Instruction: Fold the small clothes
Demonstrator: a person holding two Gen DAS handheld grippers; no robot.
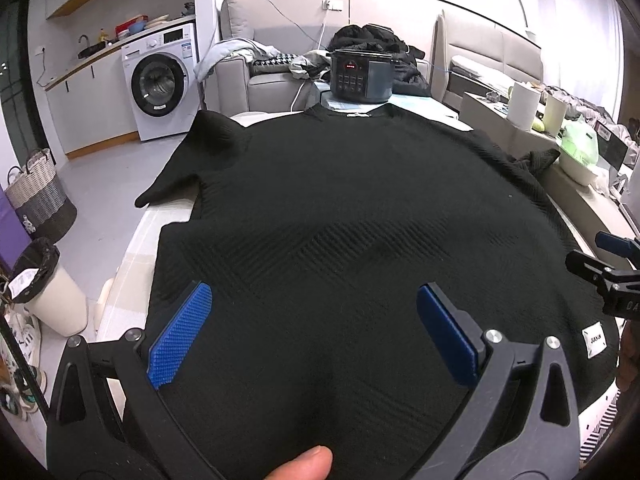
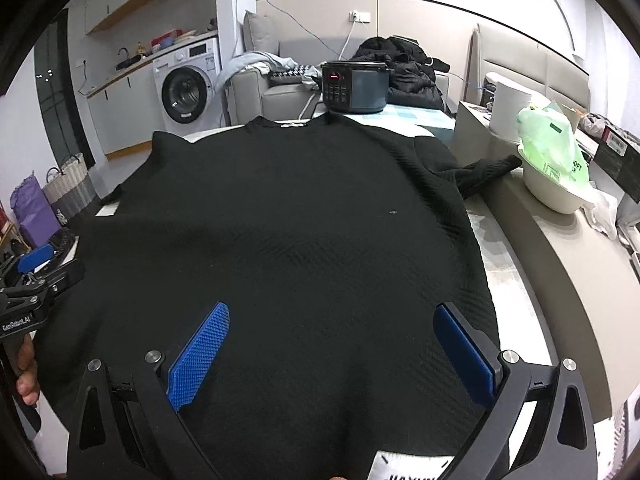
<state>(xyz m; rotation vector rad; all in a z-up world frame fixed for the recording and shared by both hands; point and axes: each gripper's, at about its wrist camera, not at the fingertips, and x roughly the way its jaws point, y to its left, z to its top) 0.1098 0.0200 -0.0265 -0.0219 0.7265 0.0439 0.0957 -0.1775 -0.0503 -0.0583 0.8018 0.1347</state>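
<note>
A black knit short-sleeved top lies flat on the table, neck at the far end, hem toward me; it also fills the right wrist view. My left gripper is open, its blue pads spread wide just above the hem's left part. My right gripper is open too, above the hem's right part, near a white label. Each gripper shows at the other view's edge: the right, the left. The right sleeve is bunched.
A black electric cooker stands past the neckline. At the right are a white bowl with a green bag and paper rolls. A bin, a basket and a washing machine stand on the floor at the left.
</note>
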